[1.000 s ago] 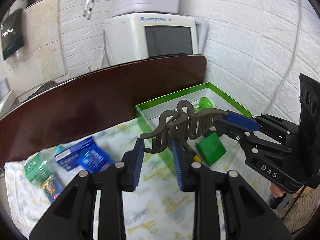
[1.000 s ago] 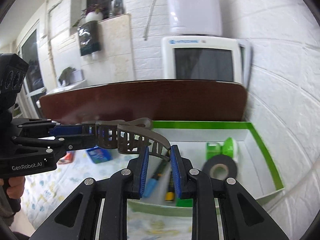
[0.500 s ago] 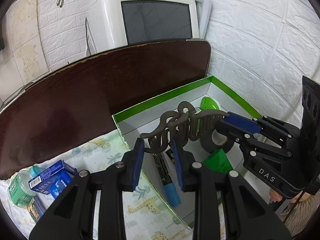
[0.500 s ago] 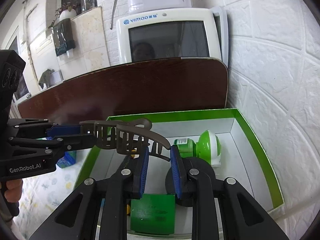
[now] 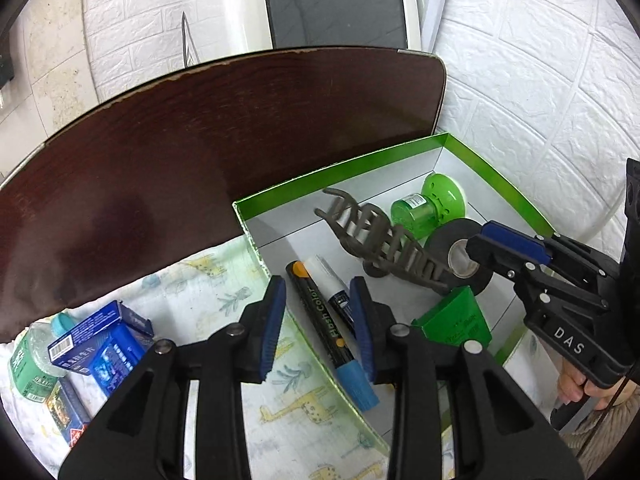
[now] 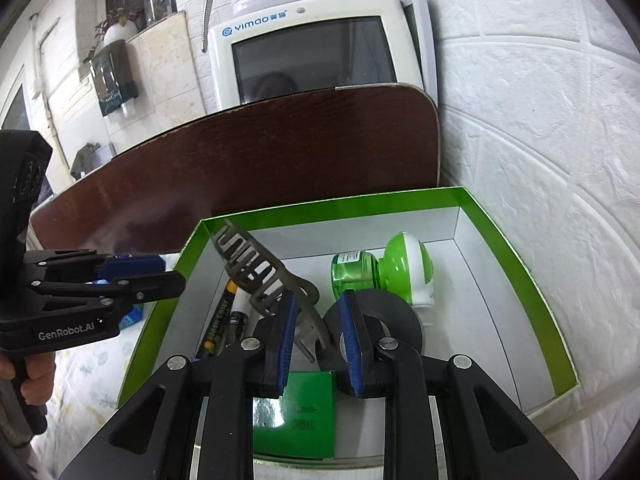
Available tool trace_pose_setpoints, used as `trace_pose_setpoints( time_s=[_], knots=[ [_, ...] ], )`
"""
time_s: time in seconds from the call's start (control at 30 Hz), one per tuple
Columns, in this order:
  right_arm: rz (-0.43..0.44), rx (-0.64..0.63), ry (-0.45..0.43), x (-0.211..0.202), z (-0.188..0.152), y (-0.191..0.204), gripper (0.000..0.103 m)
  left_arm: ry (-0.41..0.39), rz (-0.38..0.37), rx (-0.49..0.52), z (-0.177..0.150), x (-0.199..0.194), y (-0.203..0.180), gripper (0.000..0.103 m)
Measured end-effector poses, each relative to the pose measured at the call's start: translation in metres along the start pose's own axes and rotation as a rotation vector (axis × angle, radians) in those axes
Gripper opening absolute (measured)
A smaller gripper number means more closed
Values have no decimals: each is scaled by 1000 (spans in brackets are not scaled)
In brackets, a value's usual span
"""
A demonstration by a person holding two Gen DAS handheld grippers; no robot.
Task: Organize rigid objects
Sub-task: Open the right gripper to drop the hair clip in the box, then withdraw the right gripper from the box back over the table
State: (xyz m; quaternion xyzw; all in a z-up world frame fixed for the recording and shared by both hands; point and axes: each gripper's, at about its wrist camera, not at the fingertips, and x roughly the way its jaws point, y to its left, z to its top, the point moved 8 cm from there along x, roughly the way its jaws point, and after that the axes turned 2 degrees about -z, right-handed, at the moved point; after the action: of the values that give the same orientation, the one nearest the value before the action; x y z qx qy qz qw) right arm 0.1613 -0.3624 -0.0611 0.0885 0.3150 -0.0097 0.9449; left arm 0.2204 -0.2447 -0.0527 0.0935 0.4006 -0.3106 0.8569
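Hair claw clip (image 5: 384, 240) is in the green-rimmed box (image 5: 500, 180), lying tilted across the black tape roll (image 6: 376, 320) with its toothed end up toward the far-left corner. Right gripper (image 6: 318, 340) jaws are parted around the clip's near end, blue pads clear of it on both sides as far as the right wrist view shows, so it reads as released, not gripped. Left gripper (image 5: 318, 328) jaws are also apart and hold nothing, hovering over the box's near-left wall above the markers (image 5: 328, 320). Already in the box: two markers, tape roll, green bottle with a round green-white base (image 6: 384, 272), small green carton (image 6: 296, 412). Still out on the giraffe-print cloth (image 5: 208, 288) on the table, left of the box: blue cartons (image 5: 100, 340), a clear green-label bottle (image 5: 28, 360), and one more small packet (image 5: 68, 412) near the frame edge. My read: more than half done, clip placement finished, the left-side pile is what remains. Box still has free floor on the right side for them
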Motion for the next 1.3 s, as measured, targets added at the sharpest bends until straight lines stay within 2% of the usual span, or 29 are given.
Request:
trace_pose_setpoints(
  time_s=[0.27, 0.53, 1.0, 1.13, 1.3],
  knots=[
    [19, -7, -24, -17, 5, 19, 24, -30, 26, -36, -15, -32, 17, 39],
    [119, -83, -35, -33, 7, 81, 24, -68, 113, -141, -50, -75, 69, 47],
    [300, -232, 96, -12, -29, 218, 24, -72, 278, -439, -143, -127, 210, 48],
    [338, -279, 144, -4, -43, 254, 24, -74, 286, -496, -164, -134, 238, 48],
    [365, -305, 209, 13, -60, 290, 25, -51, 270, -514, -181, -128, 257, 48]
  ],
)
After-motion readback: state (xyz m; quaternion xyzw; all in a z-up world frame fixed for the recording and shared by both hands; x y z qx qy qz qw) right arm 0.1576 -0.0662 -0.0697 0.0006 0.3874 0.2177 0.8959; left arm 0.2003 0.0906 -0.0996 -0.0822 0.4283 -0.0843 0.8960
